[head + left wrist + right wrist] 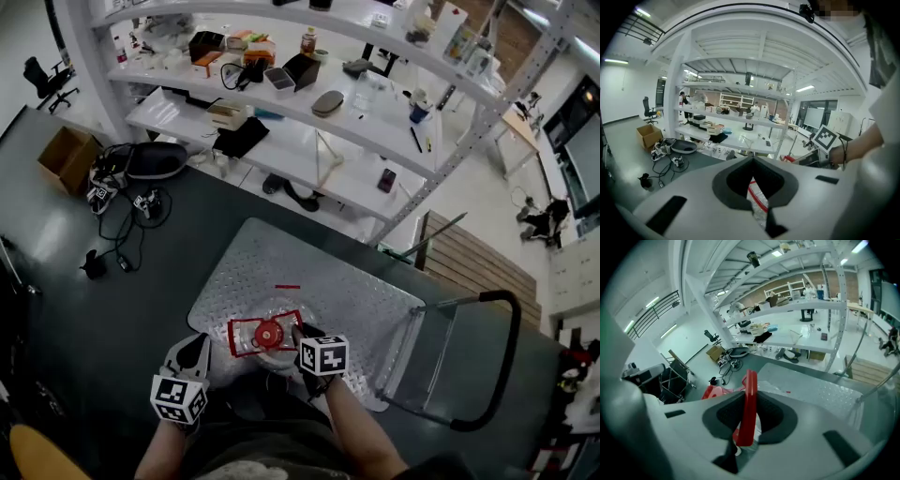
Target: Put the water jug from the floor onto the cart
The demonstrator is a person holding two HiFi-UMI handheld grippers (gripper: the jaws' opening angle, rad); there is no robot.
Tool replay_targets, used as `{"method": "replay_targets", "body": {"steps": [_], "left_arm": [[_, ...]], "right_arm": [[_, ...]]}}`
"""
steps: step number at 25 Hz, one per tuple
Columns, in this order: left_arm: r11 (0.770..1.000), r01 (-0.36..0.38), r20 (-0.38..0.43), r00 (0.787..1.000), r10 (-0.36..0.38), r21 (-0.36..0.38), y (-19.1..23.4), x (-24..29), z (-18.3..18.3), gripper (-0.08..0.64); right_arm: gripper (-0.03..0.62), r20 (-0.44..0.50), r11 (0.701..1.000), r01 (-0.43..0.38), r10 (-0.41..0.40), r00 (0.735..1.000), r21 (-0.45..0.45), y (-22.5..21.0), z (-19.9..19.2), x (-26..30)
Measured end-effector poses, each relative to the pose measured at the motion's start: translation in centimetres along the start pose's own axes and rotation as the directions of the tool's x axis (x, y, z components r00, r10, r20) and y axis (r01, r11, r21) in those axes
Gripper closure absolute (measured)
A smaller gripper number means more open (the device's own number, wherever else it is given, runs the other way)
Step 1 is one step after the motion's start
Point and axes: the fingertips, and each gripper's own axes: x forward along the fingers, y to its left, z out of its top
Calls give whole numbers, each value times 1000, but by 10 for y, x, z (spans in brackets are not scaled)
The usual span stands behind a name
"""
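A clear water jug [270, 314] with a red cap and a red carry handle [246, 330] is over the near left part of the cart's metal deck [356, 291]. I cannot tell whether it rests on the deck. My right gripper [300, 333] is shut on the handle, and the red bar [750, 399] runs upright between its pads. My left gripper [202, 345] is at the jug's left side. In the left gripper view, clear plastic with a red band [757, 199] shows in the narrow gap between the jaws. Whether the pads press on it is unclear.
The cart's black push handle [502, 366] rises at the right. Behind the cart stands a white shelf rack [309, 141] loaded with small items. A cardboard box [66, 157] and cables [127, 211] lie on the dark floor at left. A wooden pallet [469, 258] lies at right.
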Motion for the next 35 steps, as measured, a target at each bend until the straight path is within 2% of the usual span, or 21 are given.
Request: {"method": "replay_targets", "body": {"steps": [4, 9, 20, 26, 30, 35], "left_arm": [[1000, 26, -20, 999, -26, 12, -35, 24, -1, 555], [993, 100, -69, 993, -97, 56, -66, 47, -5, 555], [980, 174, -76, 983, -167, 96, -87, 78, 11, 555], [982, 175, -74, 983, -170, 71, -93, 77, 5, 555], [985, 163, -61, 985, -160, 51, -95, 73, 3, 555], [990, 140, -48, 989, -139, 32, -97, 63, -6, 555]], "right_arm": [[538, 16, 1000, 14, -14, 1000, -1, -37, 3, -11], [537, 36, 999, 31, -31, 999, 10, -61, 12, -18], [537, 83, 983, 118, -130, 988, 142, -131, 6, -45], [537, 119, 955, 130, -166, 979, 268, -161, -8, -53], [537, 142, 920, 147, -211, 967, 363, -182, -16, -61], [537, 139, 902, 144, -217, 966, 407, -192, -30, -64]]}}
